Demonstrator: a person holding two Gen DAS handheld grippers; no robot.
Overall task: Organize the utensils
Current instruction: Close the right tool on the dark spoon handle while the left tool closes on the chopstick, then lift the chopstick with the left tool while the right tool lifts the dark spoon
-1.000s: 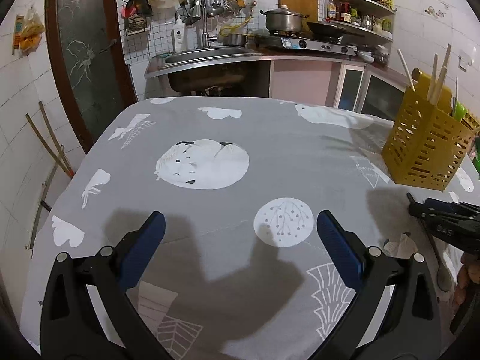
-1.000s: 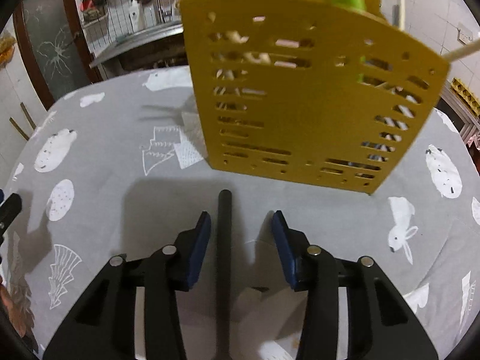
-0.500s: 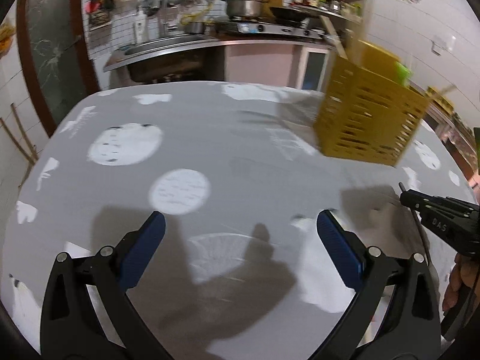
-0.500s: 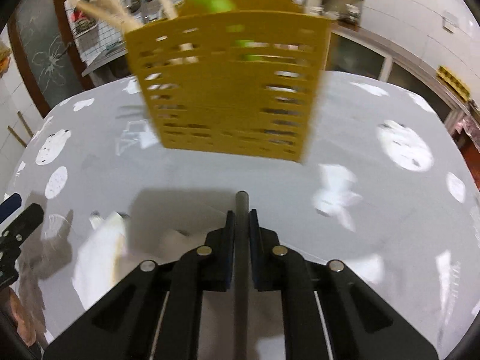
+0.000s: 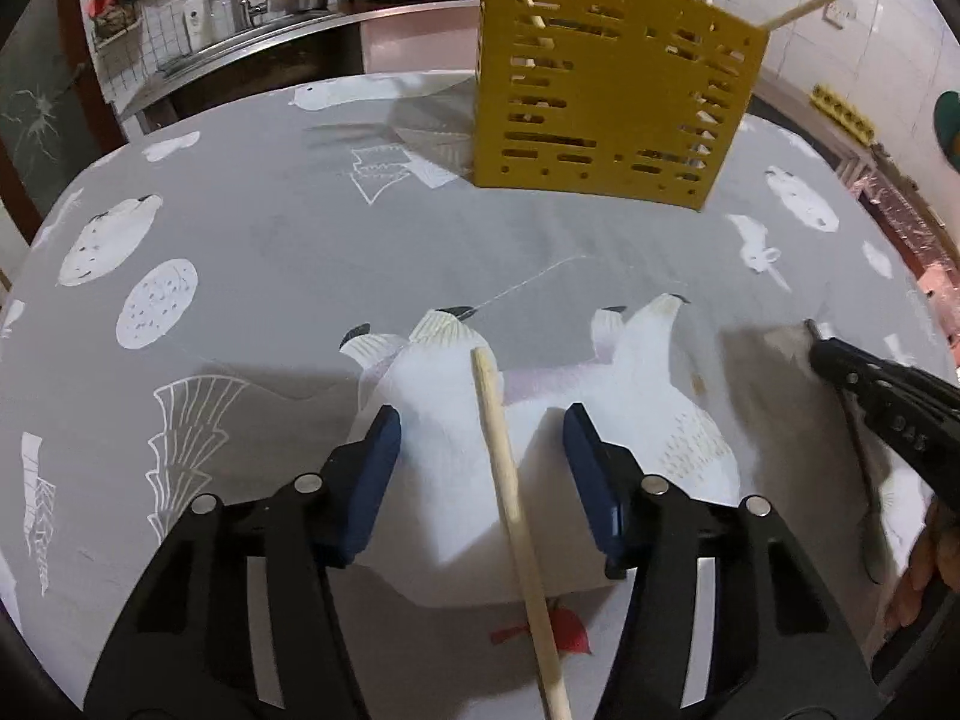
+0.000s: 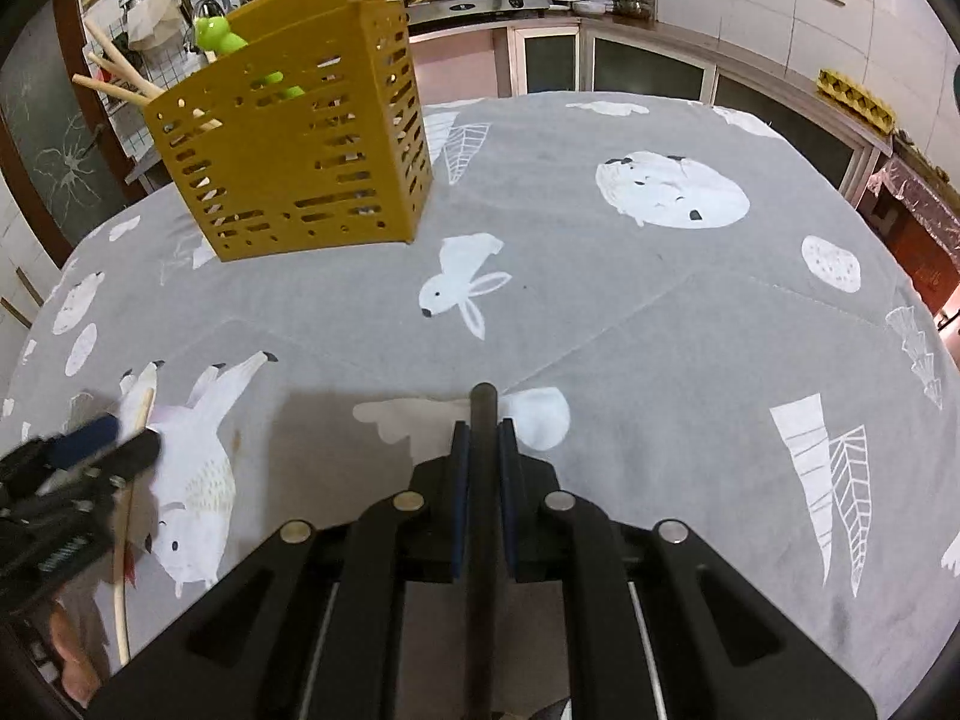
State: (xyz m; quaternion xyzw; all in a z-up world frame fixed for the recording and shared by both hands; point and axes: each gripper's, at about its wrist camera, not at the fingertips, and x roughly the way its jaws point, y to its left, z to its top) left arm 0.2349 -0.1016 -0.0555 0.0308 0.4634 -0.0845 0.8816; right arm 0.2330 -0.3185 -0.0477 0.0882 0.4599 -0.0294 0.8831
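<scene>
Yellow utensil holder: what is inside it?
Inside the yellow utensil holder: wooden chopsticks and a green utensil poke out; its perforated walls hide their lower ends.

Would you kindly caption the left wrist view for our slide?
Left gripper closing around a wooden chopstick lying on the tablecloth, yellow utensil holder beyond.

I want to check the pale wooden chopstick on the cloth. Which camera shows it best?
The left wrist view: the chopstick runs full length between the closing left gripper, pads not yet touching. The right wrist view shows it only at the left edge, mostly hidden behind that gripper.
</scene>
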